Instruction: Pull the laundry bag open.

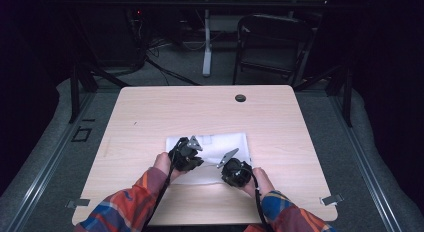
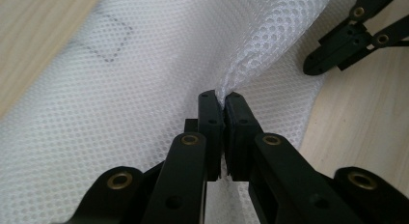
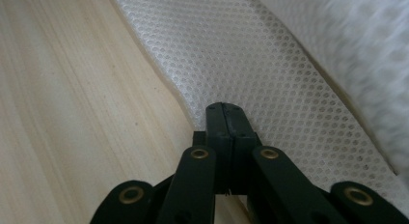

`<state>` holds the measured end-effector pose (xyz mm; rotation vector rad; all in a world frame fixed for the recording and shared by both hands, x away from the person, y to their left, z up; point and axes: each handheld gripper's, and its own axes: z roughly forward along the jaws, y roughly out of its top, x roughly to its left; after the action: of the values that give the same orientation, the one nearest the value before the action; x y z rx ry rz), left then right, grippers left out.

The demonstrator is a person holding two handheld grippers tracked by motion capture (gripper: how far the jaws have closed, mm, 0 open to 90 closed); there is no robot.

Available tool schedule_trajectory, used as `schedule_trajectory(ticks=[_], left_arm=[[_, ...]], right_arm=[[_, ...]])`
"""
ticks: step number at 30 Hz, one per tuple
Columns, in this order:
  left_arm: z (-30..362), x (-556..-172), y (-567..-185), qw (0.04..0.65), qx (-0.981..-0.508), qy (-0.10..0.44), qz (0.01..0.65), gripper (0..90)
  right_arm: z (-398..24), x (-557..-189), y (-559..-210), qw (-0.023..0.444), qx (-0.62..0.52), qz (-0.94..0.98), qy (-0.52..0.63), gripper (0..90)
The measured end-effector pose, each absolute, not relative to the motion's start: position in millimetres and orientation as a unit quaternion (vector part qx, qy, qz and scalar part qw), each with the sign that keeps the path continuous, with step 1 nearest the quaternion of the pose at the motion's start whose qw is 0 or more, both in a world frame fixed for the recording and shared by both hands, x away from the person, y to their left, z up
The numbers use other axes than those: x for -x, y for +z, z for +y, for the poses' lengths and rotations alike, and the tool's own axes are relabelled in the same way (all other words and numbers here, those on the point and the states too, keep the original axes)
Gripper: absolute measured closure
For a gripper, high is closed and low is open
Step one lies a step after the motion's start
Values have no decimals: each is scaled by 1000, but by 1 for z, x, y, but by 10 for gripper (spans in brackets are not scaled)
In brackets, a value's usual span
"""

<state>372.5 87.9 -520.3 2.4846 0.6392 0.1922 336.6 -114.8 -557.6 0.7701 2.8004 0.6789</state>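
Observation:
A white mesh cloth [image 1: 222,143] lies flat on the wooden table [image 1: 165,112], near its front middle. My left gripper [image 1: 186,157] sits over the cloth's left part. In the left gripper view it [image 2: 222,96] is shut on a pinched-up fold of the mesh cloth [image 2: 144,89], which rises from the jaw tips. My right gripper [image 1: 235,171] is at the cloth's near right edge. Its jaws [image 3: 224,108] are shut on the edge of the mesh cloth [image 3: 251,55], with bare wood to their left. The right gripper [image 2: 347,40] also shows far off in the left gripper view.
A round black grommet [image 1: 240,98] sits near the table's far edge. Metal clips [image 1: 332,199] mark the front corners. A dark folding chair [image 1: 272,42] and a table leg stand beyond the far edge. A faint square mark [image 2: 108,40] shows through the mesh.

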Motion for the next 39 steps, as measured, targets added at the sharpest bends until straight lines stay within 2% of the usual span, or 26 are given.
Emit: schedule_trajectory(ticks=[18, 39], left_arm=[[91, -399, -490, 269, -924, 103, 251, 869], [95, -423, -469, 271, -915, 142, 264, 868]], right_arm=[[-116, -334, -556, 73, -245, 942, 216, 900], [-117, -332, -556, 43, -245, 943, 221, 900]])
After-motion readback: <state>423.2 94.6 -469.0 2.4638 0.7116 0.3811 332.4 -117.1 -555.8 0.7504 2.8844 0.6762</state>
